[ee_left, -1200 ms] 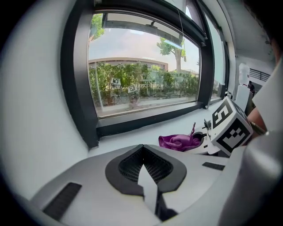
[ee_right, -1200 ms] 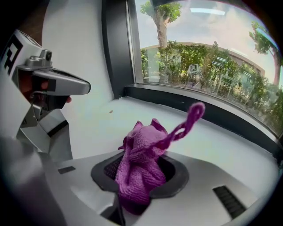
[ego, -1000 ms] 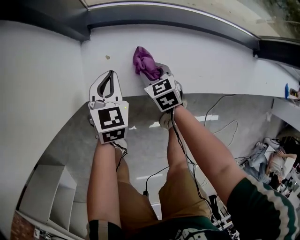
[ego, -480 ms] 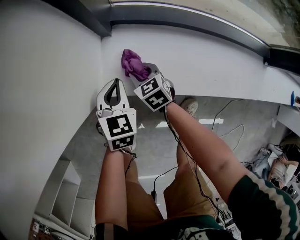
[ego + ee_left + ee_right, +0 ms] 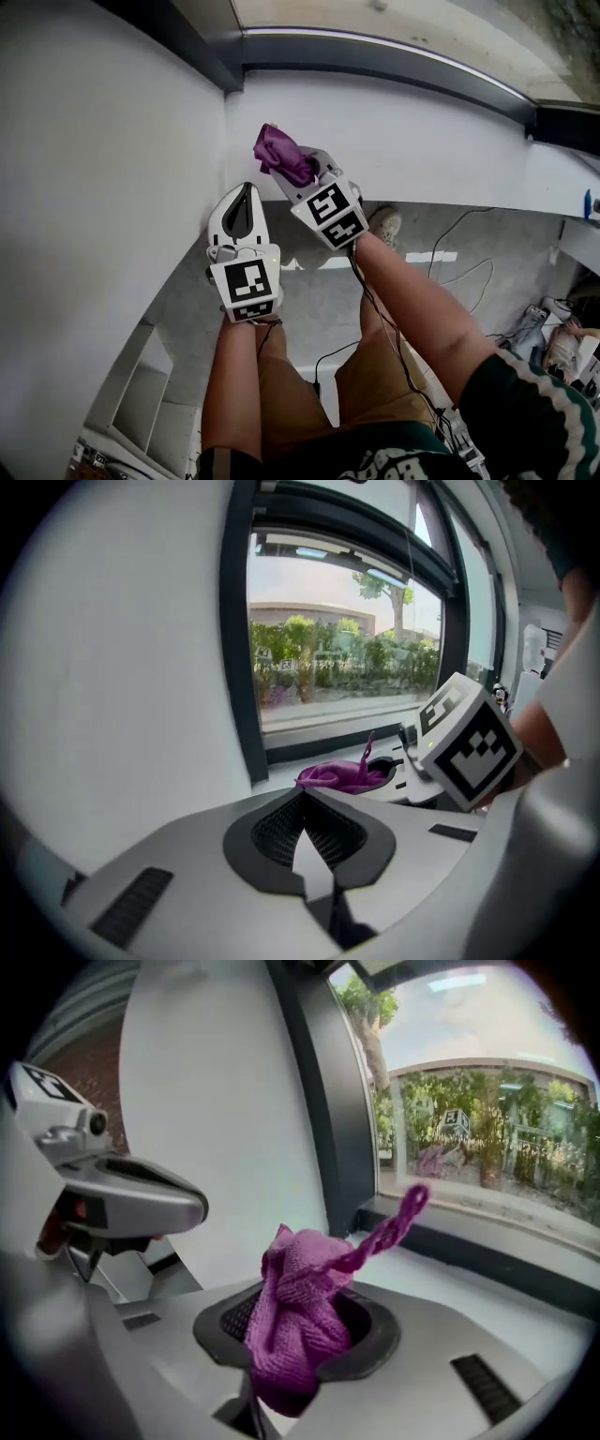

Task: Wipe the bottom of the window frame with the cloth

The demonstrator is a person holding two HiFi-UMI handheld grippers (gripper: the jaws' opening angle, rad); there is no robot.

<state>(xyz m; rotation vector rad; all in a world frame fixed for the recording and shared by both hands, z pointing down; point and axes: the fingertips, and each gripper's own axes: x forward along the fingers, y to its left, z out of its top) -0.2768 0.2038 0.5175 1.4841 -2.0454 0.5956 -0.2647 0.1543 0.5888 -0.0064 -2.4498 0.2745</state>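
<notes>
In the head view, the right hand-held gripper point(image 5: 302, 172) reaches over the white sill point(image 5: 431, 131). Its jaws are clamped on a bunched purple cloth point(image 5: 279, 152), which juts out ahead of them. The dark bottom rail of the window frame point(image 5: 394, 52) runs across just beyond the cloth, and the dark upright of the frame point(image 5: 211, 52) is ahead and to this gripper's left, so the cloth sits near the corner. That looks like a sensible place for a wiping pass along the rail to start or end. The left hand-held gripper point(image 5: 245, 190) is just beside the right one, on its left and a little further back. It is closed on nothing, seemingly kept clear of the wiping.

The left gripper view confirms this. Its jaws meet with nothing between them, and the cloth lies ahead and slightly to the right, low over the sill and short of the rail. The right gripper's marker cube point(image 5: 466, 747) is further to the right.

In the right gripper view, the cloth fills the gap between the clamped jaws as a thick wad, and one loose strand point(image 5: 389, 1227) sticks up toward the glass. The wad is held by its middle, probably so that a soft mass leads into the frame. The rail is ahead of the jaws and apart from the cloth. No view shows whether the cloth presses on the sill.
</notes>
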